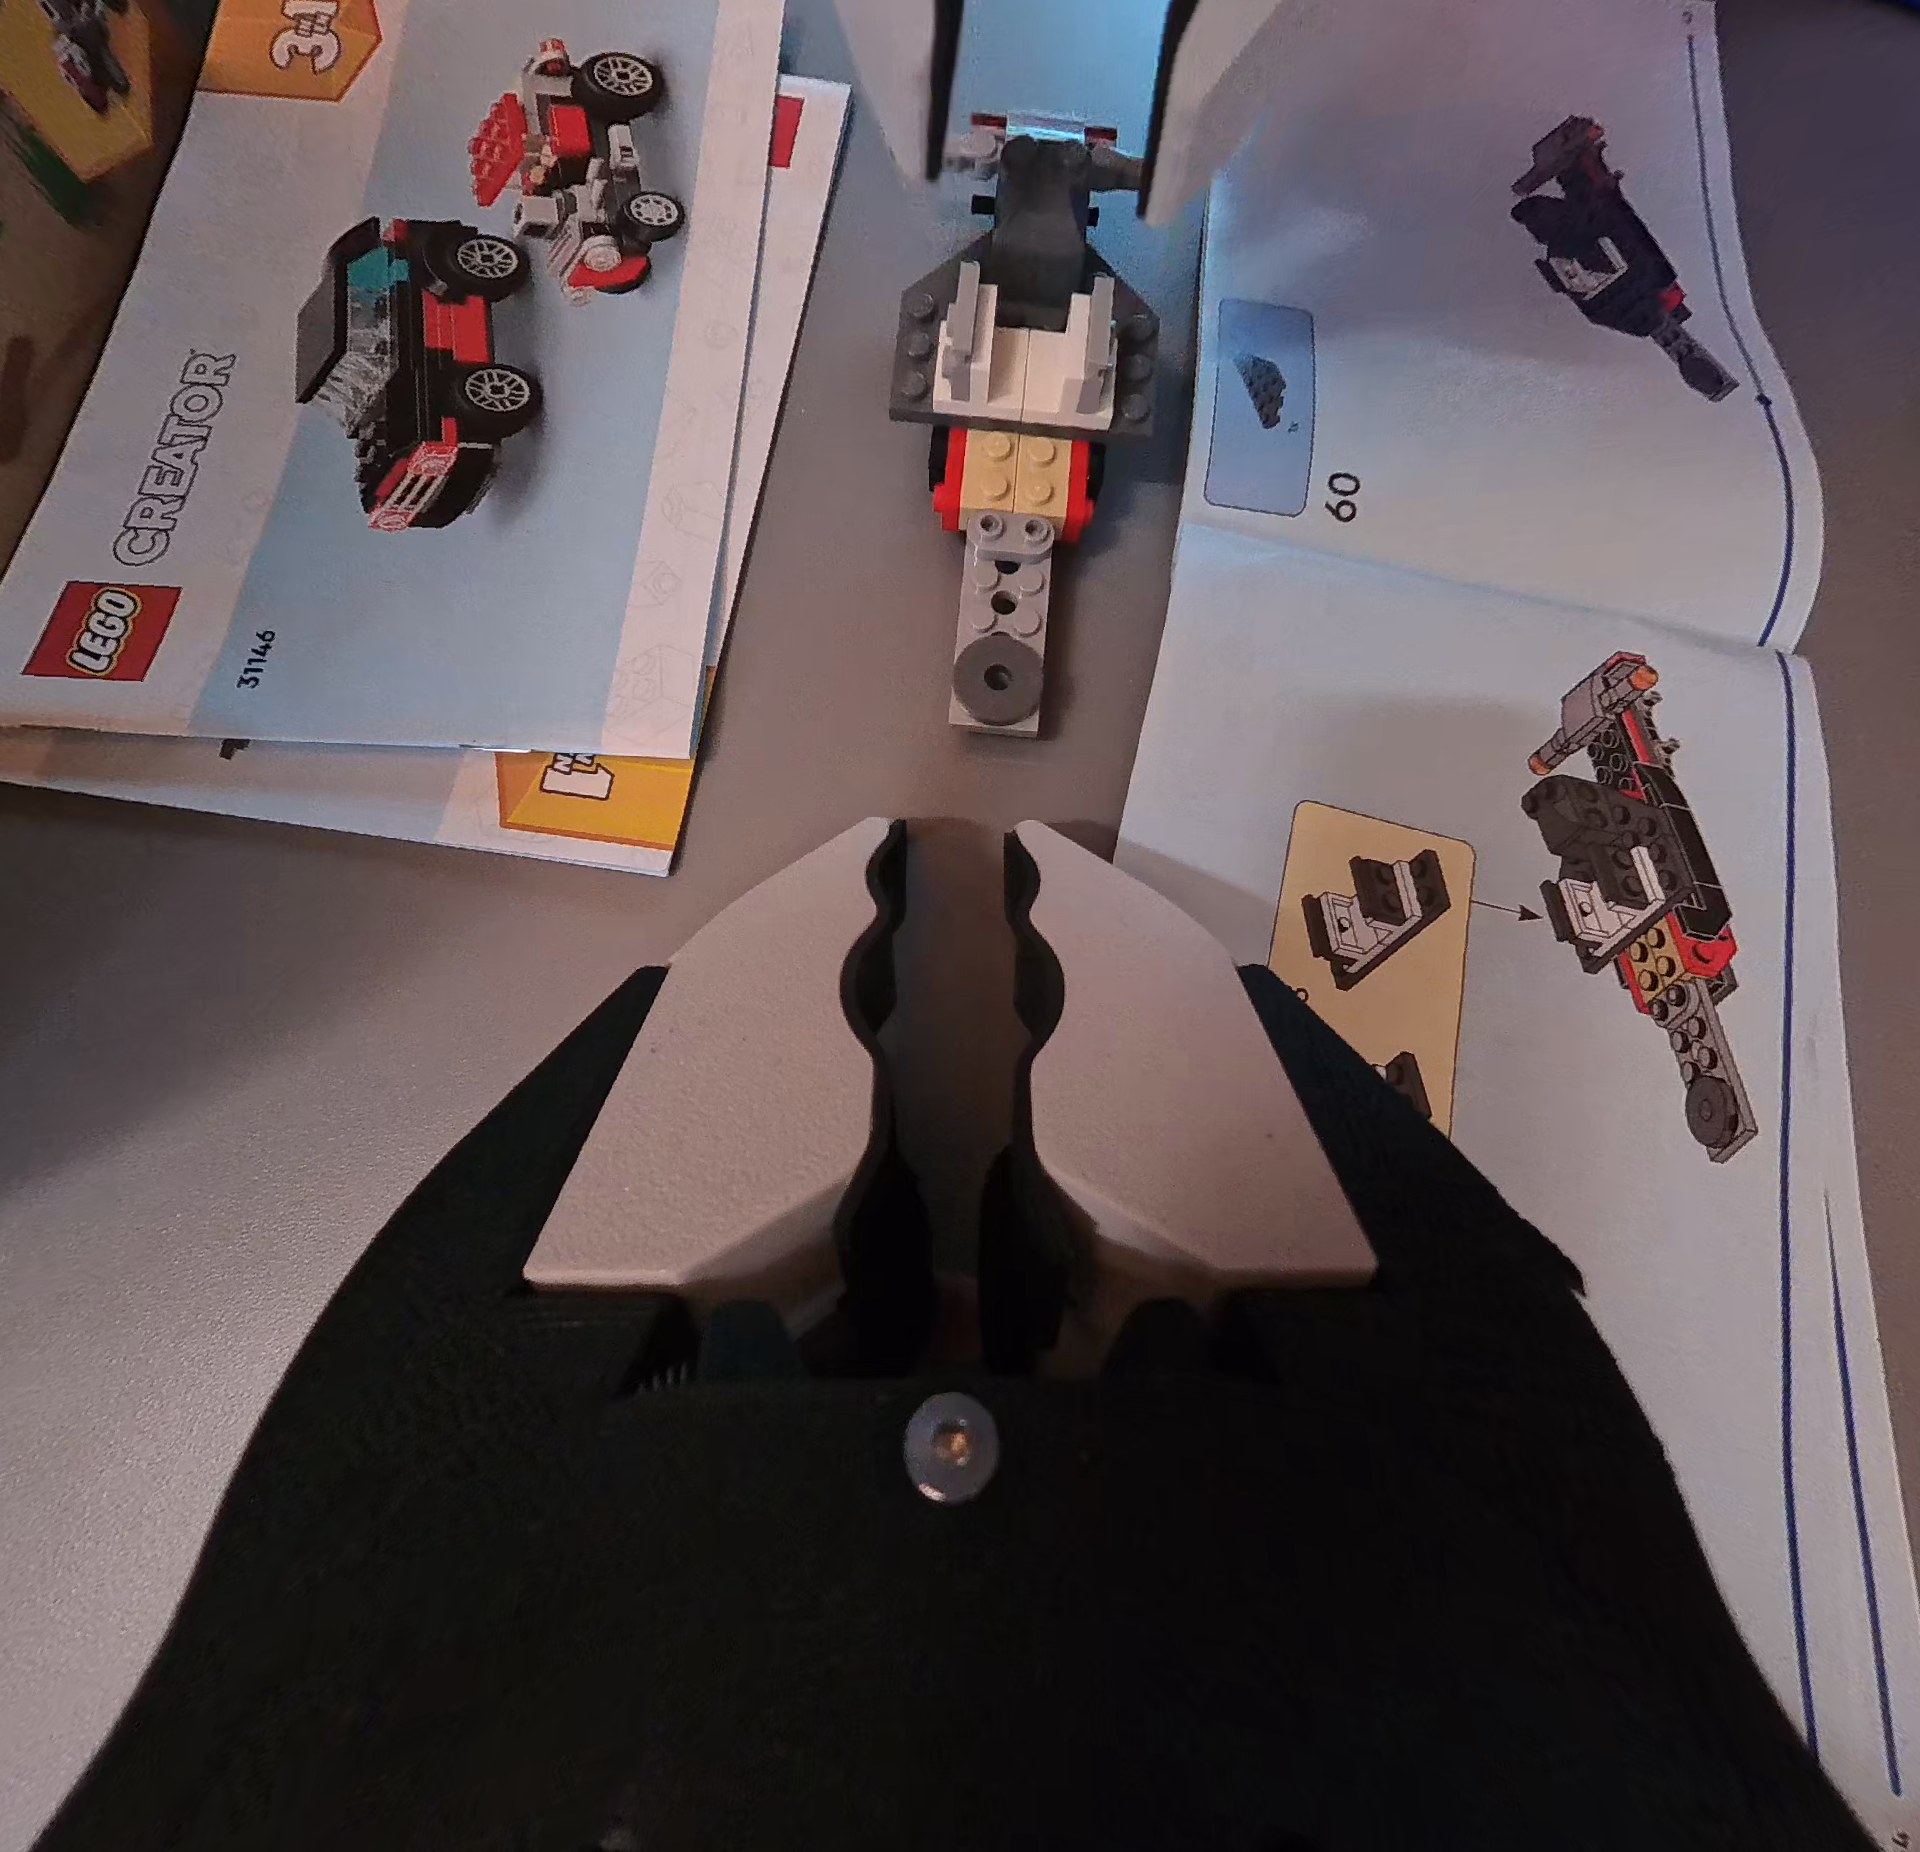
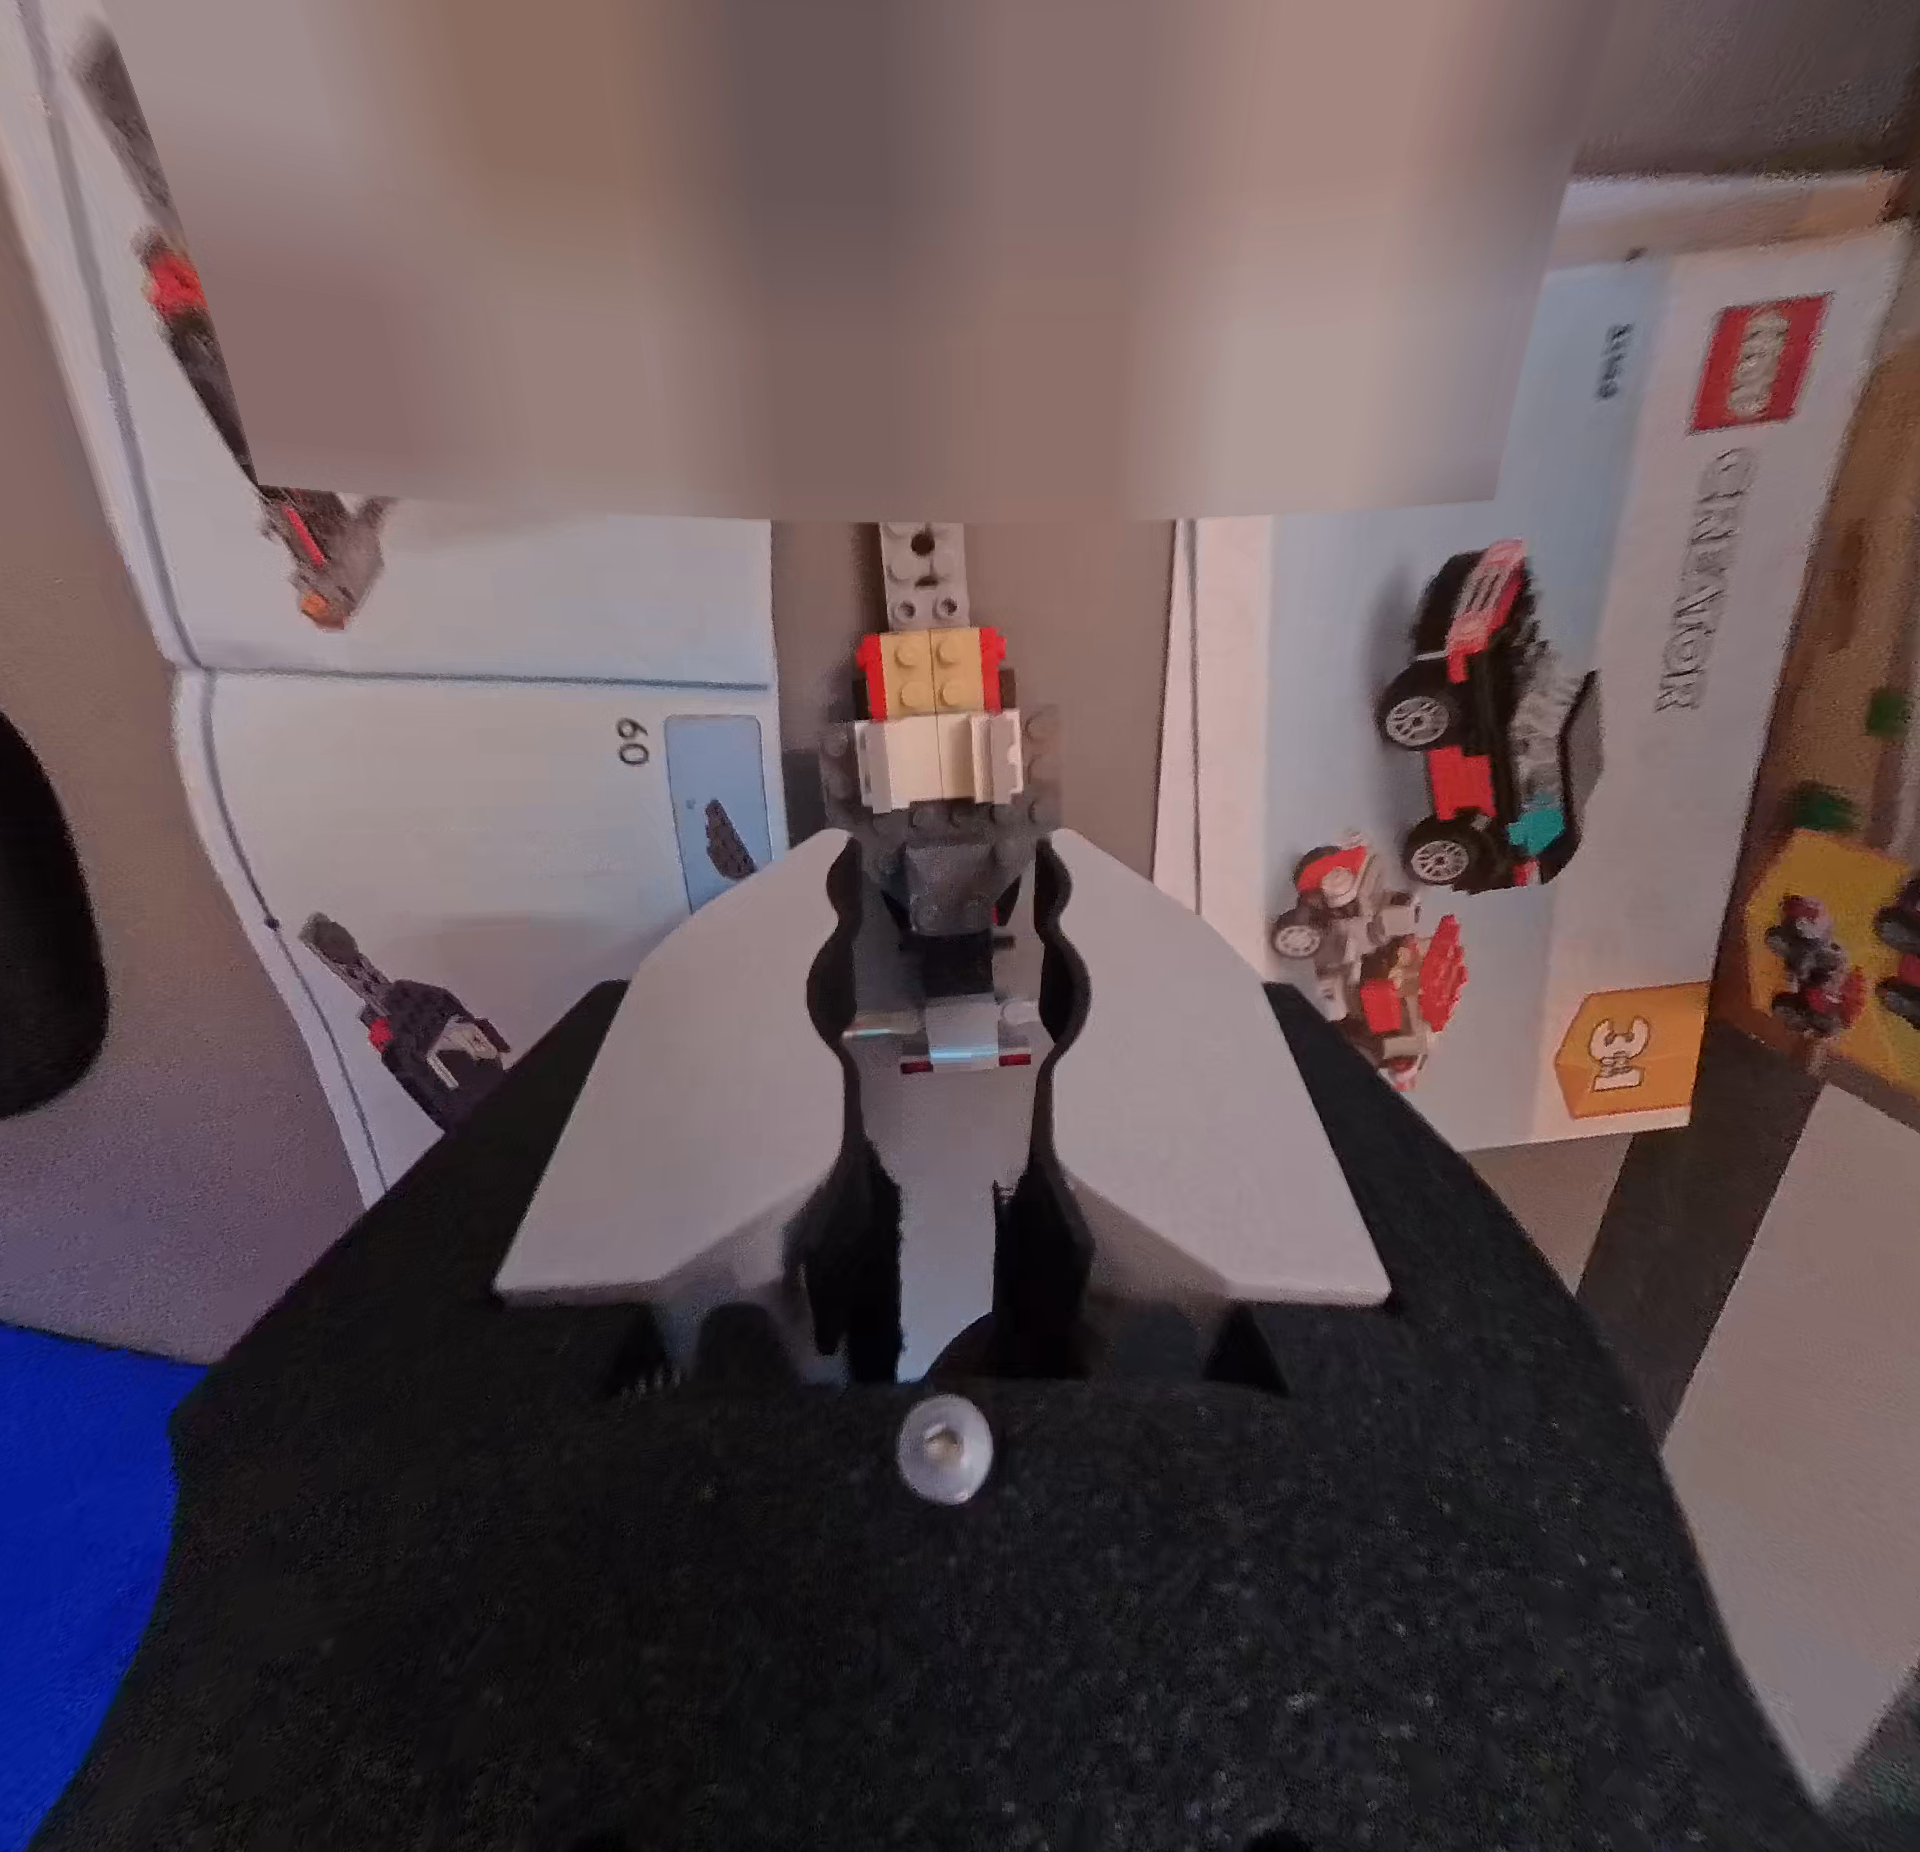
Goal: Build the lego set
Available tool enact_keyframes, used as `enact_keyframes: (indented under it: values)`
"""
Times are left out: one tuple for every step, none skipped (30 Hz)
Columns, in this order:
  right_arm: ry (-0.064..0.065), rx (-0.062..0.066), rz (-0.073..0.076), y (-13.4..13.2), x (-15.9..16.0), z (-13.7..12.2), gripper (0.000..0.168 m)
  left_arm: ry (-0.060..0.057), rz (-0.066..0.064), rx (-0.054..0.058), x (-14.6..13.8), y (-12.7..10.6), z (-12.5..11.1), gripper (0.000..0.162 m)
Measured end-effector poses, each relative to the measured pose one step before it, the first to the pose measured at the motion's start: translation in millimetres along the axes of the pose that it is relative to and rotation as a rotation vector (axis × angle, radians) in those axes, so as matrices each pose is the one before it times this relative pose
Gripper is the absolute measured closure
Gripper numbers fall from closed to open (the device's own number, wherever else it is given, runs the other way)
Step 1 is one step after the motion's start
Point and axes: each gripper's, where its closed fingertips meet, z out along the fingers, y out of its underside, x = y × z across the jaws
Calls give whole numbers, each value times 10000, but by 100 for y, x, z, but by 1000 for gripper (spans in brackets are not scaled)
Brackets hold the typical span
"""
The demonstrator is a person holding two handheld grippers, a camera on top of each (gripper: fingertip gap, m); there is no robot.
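We are steadying the half-built grey, white and red brick model (image 1: 1023,379) on the grey counter (image 1: 852,763) with the right claw (image 2: 940,867) straddling, maybe gripping, its dark rear, while the left claw (image 1: 954,836) is waiting narrow and empty.

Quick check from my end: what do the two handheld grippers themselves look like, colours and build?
Both match. The left gripper and right gripper each have two pale grey, wedge-shaped fingers lined with wavy black pads on the inner faces, set in a textured black body with one silver screw at its centre. No cables, sleeves or markings show.
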Motion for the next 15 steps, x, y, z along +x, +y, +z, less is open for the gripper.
enact_keyframes:
  values:
    - [43,425,43,-480,175,-493,137,0,0,-1,-4,-9,10,144]
    - [20,227,-25,-293,115,-256,139,-3,5,1,9,0,-14,144]
    - [34,34,-66,-78,122,-17,143,0,0,1,-17,-1,15,144]
    - [78,-67,-59,15,219,195,147,1,-1,1,5,9,-10,144]
    - [-29,-85,-57,23,70,291,148,-2,0,1,-11,3,11,144]
    - [-124,-39,-19,-43,-40,367,149,-5,5,0,-2,4,-4,144]
    - [-101,-27,21,-60,19,365,149,-6,5,0,-11,0,0,144]
    - [-63,-62,23,-7,89,336,149,-4,6,-1,-1,-3,-11,144]
    - [-73,-90,19,42,82,289,149,-1,1,0,12,-2,3,143]
    - [-161,-68,11,40,-39,273,149,0,-2,0,1,0,0,144]
    - [-117,-69,49,41,0,228,150,-1,0,1,-1,7,7,144]
    - [-79,-164,59,188,20,222,151,-1,0,1,-9,-5,4,143]
    - [-215,-103,32,78,-175,126,155,6,-6,1,7,5,-6,143]
    - [-119,-10,64,-61,-94,53,155,2,-4,0,-3,-3,3,143]
    - [-34,-50,41,3,-7,14,155,4,-5,-1,5,-8,10,143]
